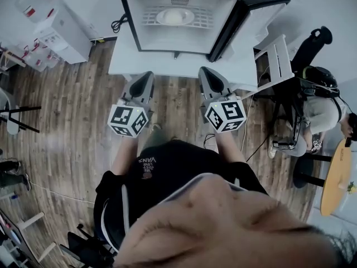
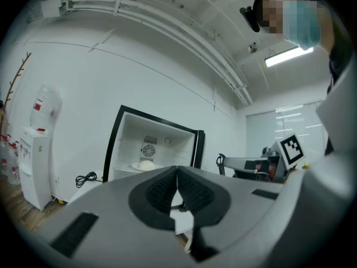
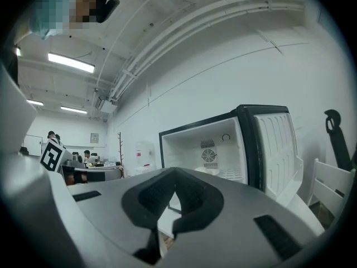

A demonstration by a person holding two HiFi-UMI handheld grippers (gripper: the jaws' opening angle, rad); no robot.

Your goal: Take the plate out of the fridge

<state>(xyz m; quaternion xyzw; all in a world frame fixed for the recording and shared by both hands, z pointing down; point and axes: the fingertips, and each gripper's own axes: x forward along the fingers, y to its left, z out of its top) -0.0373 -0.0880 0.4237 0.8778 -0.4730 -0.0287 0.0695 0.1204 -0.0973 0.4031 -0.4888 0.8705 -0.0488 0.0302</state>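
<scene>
Left gripper [image 1: 146, 78] and right gripper [image 1: 206, 74] hang clenched and empty before the open fridge [image 1: 222, 21]. They should spread before reaching the plate [image 1: 161, 17] on its shelf.

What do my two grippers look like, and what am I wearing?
The left gripper and right gripper are grey, tapering to two jaws with black ribbed pads. Each carries a white cube with black square markers. You wear a black short-sleeved shirt.

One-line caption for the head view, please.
Left gripper and right gripper, jaws shut and empty, poised before the open fridge; plate on its shelf.
</scene>
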